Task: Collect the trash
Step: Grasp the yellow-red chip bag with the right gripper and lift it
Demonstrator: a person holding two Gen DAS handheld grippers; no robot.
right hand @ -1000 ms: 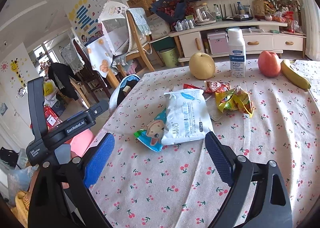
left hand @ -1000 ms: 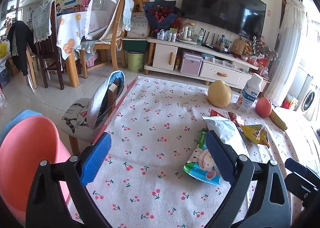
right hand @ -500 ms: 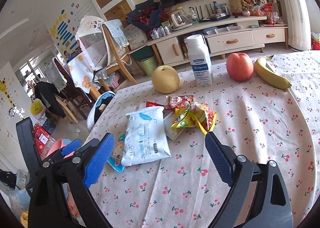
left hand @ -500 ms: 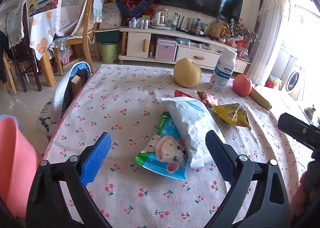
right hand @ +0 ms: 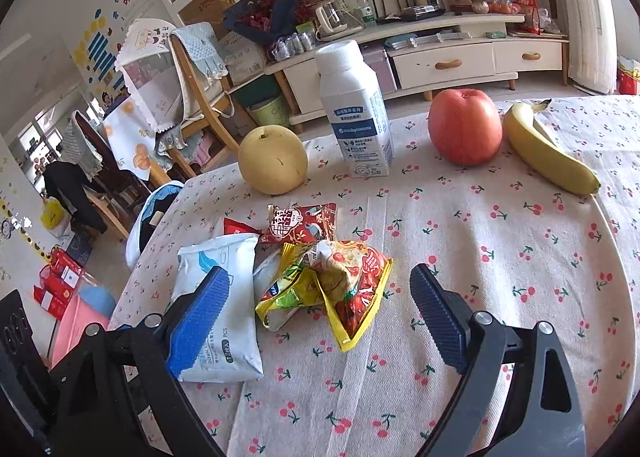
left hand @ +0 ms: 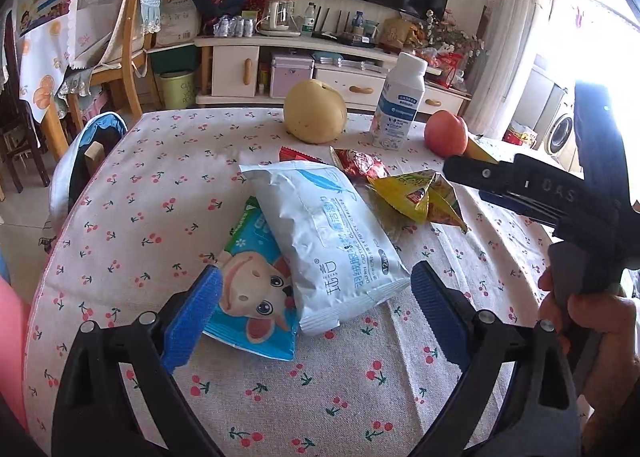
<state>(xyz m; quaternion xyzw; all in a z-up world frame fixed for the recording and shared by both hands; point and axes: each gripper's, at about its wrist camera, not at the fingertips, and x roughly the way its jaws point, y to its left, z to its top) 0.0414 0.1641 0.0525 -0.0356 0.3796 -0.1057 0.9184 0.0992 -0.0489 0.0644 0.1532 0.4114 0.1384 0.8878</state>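
Wrappers lie in a heap on the cherry-print tablecloth (left hand: 160, 193). A white-blue wipes pack (left hand: 328, 233) overlaps a blue cartoon wrapper (left hand: 256, 297). A yellow-red crumpled snack bag (left hand: 420, 197) and a small red wrapper (left hand: 358, 163) lie behind them. My left gripper (left hand: 316, 313) is open, low over the near ends of the white pack and the cartoon wrapper. My right gripper (right hand: 320, 309) is open, straddling the yellow-red bag (right hand: 340, 285), with the white pack (right hand: 224, 297) behind its left finger and the red wrapper (right hand: 302, 223) beyond.
A yellow pear (right hand: 274, 165), a white milk bottle (right hand: 356, 113), a red apple (right hand: 464, 133) and a banana (right hand: 548, 153) stand along the table's far side. A pink bin (right hand: 76, 321) sits on the floor left of the table. A chair (left hand: 88, 149) stands at the left edge.
Both grippers have moved forward and down toward the wrapper heap; the wrappers now sit between the fingers. Both stay open.
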